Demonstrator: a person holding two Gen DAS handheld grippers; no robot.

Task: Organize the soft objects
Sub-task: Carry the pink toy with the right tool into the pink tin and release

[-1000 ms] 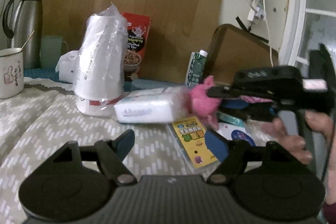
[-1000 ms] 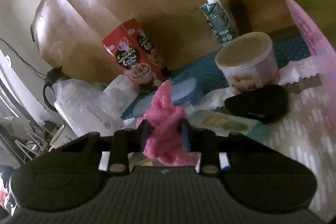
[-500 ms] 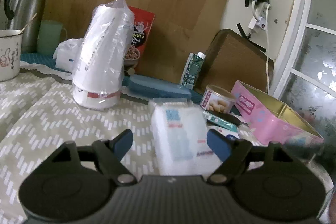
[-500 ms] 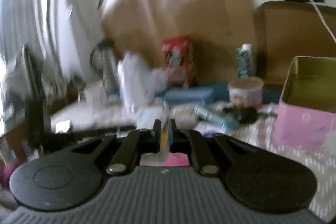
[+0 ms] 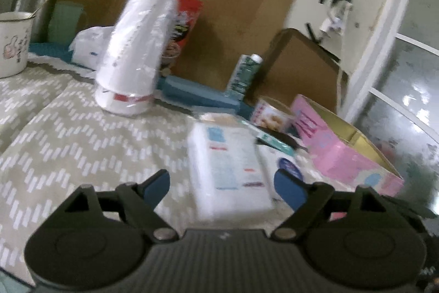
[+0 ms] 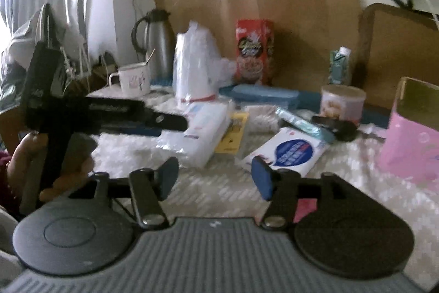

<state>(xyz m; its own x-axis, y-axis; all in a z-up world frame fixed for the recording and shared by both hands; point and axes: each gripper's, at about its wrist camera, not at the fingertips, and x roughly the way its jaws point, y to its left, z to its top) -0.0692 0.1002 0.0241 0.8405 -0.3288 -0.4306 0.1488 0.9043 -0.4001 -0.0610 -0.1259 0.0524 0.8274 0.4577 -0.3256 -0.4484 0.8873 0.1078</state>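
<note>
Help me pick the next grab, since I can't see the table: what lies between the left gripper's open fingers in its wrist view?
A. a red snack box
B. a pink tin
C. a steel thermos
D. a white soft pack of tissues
D: the white tissue pack lies flat on the patterned cloth between the opening jaws of the left gripper, and neither pad touches it.
</note>
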